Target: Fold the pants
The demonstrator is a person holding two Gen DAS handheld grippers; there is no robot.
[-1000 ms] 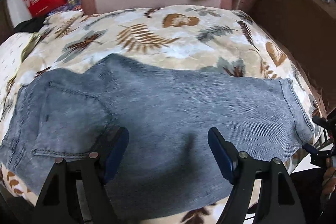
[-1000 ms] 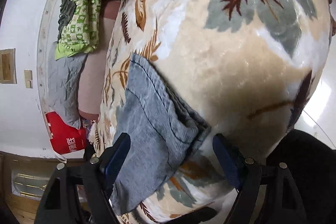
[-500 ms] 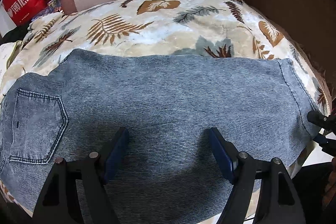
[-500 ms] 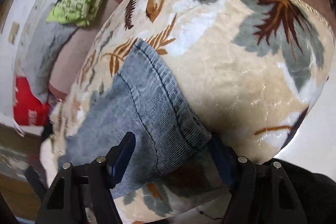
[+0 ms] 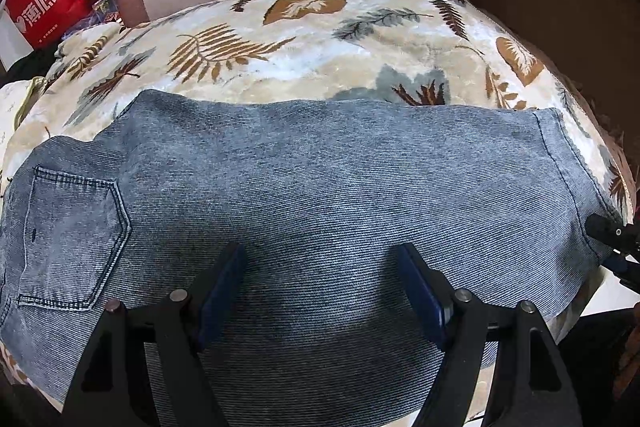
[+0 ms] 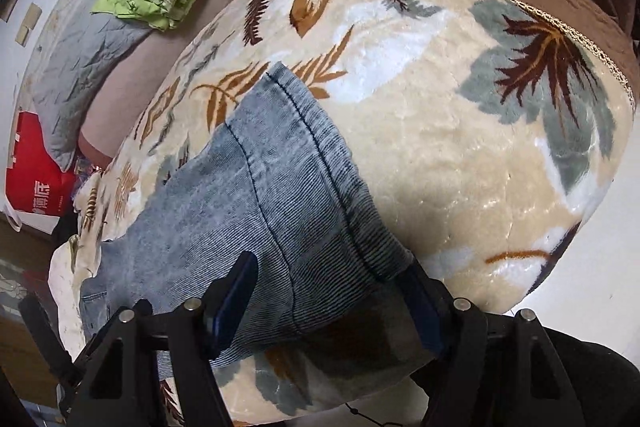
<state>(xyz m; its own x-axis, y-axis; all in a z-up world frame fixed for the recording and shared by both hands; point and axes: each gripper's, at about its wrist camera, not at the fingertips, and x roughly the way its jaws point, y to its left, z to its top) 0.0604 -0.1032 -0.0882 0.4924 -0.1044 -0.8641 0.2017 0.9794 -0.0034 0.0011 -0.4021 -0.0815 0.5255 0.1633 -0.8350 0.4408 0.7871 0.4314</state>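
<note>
A second ago the jeans (image 5: 304, 195) show a rumpled fold near the back pocket (image 5: 68, 243) in the left wrist view; now they lie smooth and flat across the leaf-print blanket (image 5: 304, 39), one leg stacked on the other, waist end at the left of the frame and hem (image 5: 560, 163) at the right. We judge the lengthwise fold done and the cloth settled, so the crosswise fold, hem toward waist, is what remains. In the right wrist view the frame has rolled and our camera has closed in on the hem (image 6: 316, 163), which now runs from the middle down toward the lower centre. Our left claw (image 5: 320, 283) hangs spread wide over the middle of the leg at the lower centre of its frame, pinching nothing; whether its tips brush the denim we cannot tell. Our right claw (image 6: 332, 287) has just narrowed slightly but remains spread, straddling the lower corner of the hem where it drapes over the blanket's edge: denim lies between the fingers, yet the pads (image 6: 236, 291) do not press on it. In the left view that right claw (image 5: 612, 243) peeks in at the right edge beside the hem.
</note>
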